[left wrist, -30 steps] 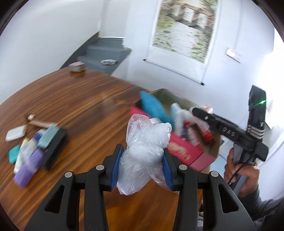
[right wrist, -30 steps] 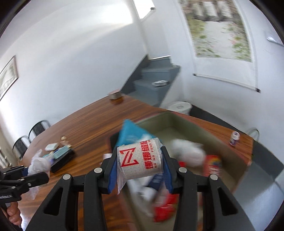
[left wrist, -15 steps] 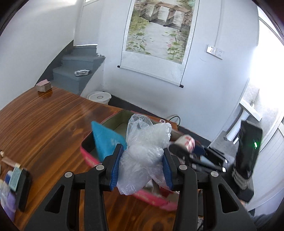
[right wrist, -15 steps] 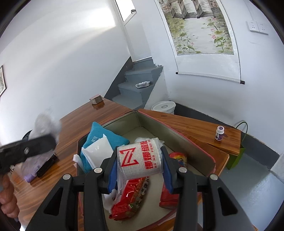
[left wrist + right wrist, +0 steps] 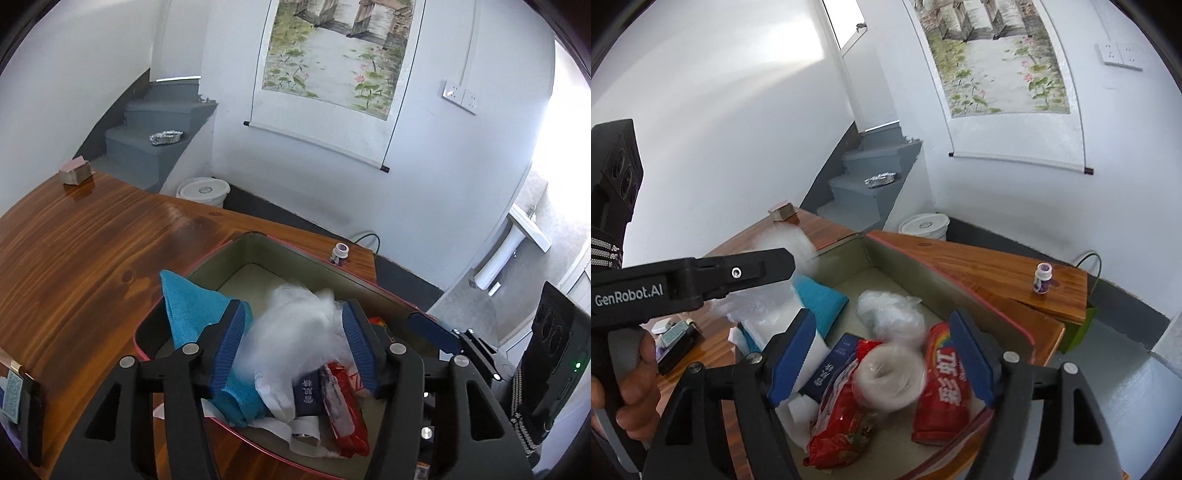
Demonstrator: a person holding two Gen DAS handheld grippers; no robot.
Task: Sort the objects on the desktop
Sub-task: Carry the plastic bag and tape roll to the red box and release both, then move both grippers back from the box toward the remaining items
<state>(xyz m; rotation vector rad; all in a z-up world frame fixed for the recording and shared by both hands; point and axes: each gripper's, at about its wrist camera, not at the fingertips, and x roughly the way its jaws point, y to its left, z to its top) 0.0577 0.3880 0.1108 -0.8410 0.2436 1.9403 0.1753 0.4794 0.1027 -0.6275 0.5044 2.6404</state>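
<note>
Left claw (image 5: 293,343): jaws just widening, standing apart; crumpled clear plastic bag (image 5: 295,328) blurring between the blue pads, above the pink-rimmed box (image 5: 255,236). Right claw (image 5: 882,354): jaws just widening, apart; white roll (image 5: 888,380) lying loose between them over red packets (image 5: 945,387) in the box.

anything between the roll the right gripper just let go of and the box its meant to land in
Nothing visible does. The right gripper has just been opening, its pads clear of the roll, which sits blurred directly above the red snack bags already inside the box.
</note>
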